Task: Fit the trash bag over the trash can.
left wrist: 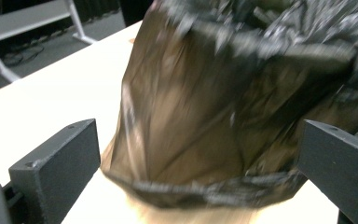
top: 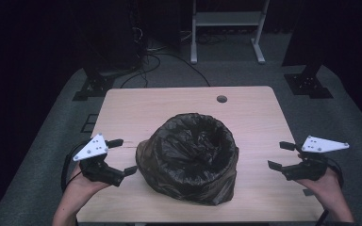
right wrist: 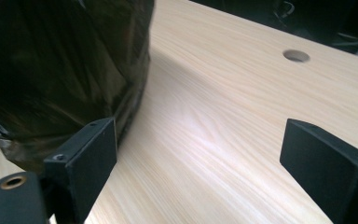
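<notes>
A bin lined with a crinkled black trash bag (top: 188, 157) stands in the middle of the wooden table (top: 179, 101), its mouth open upward. My left gripper (top: 122, 156) is at the bin's left side, jaws wide apart and pointing at it, nothing between them. In the left gripper view the bag-covered bin wall (left wrist: 200, 107) looms close between the two jaws. My right gripper (top: 281, 155) hovers to the bin's right, apart from it, jaws spread with bare table between them. In the right gripper view the bag (right wrist: 60, 70) sits at the left, just beyond the left jaw.
A round cable hole (top: 222, 99) is in the table near its far edge, also seen in the right gripper view as the cable hole (right wrist: 296, 56). Beyond the table are a white frame (top: 226, 28), dark stands and cables on the grey floor.
</notes>
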Motion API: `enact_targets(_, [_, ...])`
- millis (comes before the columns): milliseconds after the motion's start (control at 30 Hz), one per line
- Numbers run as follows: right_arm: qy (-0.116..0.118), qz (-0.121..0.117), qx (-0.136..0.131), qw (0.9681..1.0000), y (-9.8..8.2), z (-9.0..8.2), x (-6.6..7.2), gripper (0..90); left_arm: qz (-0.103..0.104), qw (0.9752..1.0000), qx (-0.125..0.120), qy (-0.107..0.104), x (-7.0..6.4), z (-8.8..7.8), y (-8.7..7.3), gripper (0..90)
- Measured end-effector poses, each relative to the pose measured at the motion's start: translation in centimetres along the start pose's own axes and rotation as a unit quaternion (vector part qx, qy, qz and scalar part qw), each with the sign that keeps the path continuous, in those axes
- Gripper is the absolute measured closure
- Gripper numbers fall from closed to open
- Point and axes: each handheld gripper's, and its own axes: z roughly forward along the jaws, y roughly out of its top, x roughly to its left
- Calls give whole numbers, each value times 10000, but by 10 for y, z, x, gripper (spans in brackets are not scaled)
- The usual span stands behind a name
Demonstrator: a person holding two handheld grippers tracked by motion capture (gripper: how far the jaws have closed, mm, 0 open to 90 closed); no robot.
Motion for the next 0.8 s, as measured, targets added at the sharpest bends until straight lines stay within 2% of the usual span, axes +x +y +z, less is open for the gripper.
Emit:
enact_targets(100, [-139, 107, 28, 9998, -8, -3, -3, 97, -131, 9999, 24, 85, 4, -1, -15, 0])
enact_targets(267, [-383, 249, 154, 9988, -24, -6, -8, 97, -276, 9991, 260, 201, 9, 4, -39, 0])
enact_targets(400, [-519, 335, 271, 9977, -39, -5, -11, 97, -370, 9982, 357, 295, 12, 9, -54, 0])
enact_targets(600, [-685, 466, 425, 9957, -60, 0, -16, 97, -419, 9965, 577, 445, 14, 18, -71, 0])
enact_targets(800, [-863, 456, 659, 9930, -76, 11, -17, 97, -426, 9931, 930, 579, 14, 32, -90, 0])
